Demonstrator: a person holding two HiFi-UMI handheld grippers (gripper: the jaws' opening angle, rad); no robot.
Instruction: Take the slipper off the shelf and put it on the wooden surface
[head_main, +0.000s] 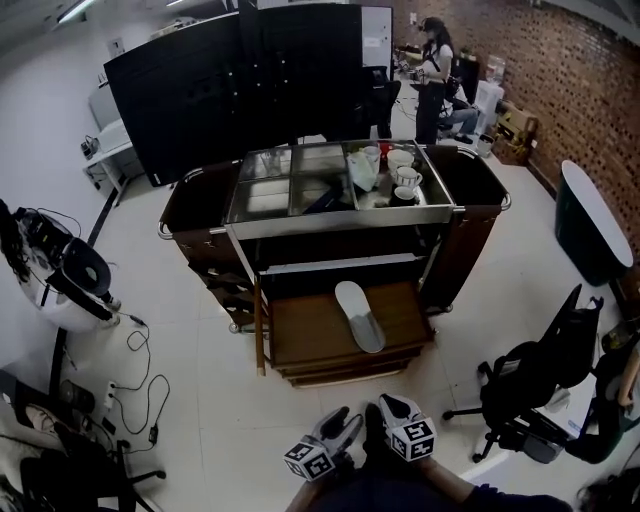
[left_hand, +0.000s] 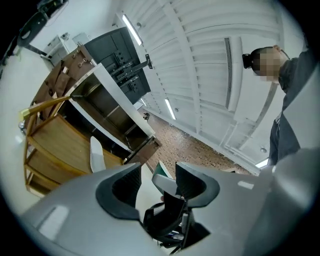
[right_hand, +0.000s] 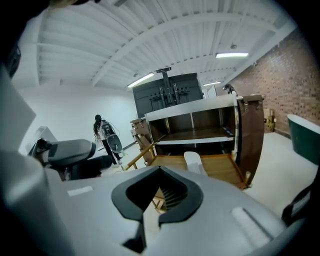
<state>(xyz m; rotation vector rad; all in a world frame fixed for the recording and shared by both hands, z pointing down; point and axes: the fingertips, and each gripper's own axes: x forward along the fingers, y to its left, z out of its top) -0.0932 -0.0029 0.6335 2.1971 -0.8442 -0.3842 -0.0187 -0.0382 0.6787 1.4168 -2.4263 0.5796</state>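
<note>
A pale grey slipper (head_main: 359, 315) — long, flat and rounded at both ends — is laid on the wooden surface (head_main: 300, 335), a low brown platform of grained boards at the front of a cart (head_main: 470, 215). It is set slightly askew on the right half of the boards, with bare wood all around it. Above it, the shelf (head_main: 340, 263) of the cart is seen as a dark recess edged by a pale strip. The cart's top is made up of shiny metal trays (head_main: 290, 180), with white cups (head_main: 404, 178) stood at the right end, and its sides are glossy dark brown panels.

The left gripper (head_main: 343, 422) is held low at the bottom of the head view, well apart from the slipper. In the left gripper view its curved grey jaws, lined with dark ribbed pads (left_hand: 127, 187), are spread wide — nothing is gripped between them. The right gripper (head_main: 385, 405) is held just beside it; in the right gripper view its jaws are pressed together, tip against tip, and nothing is held. A smooth, light floor (head_main: 200, 400) and a rough brick wall (head_main: 580, 70) are seen around the cart.
</note>
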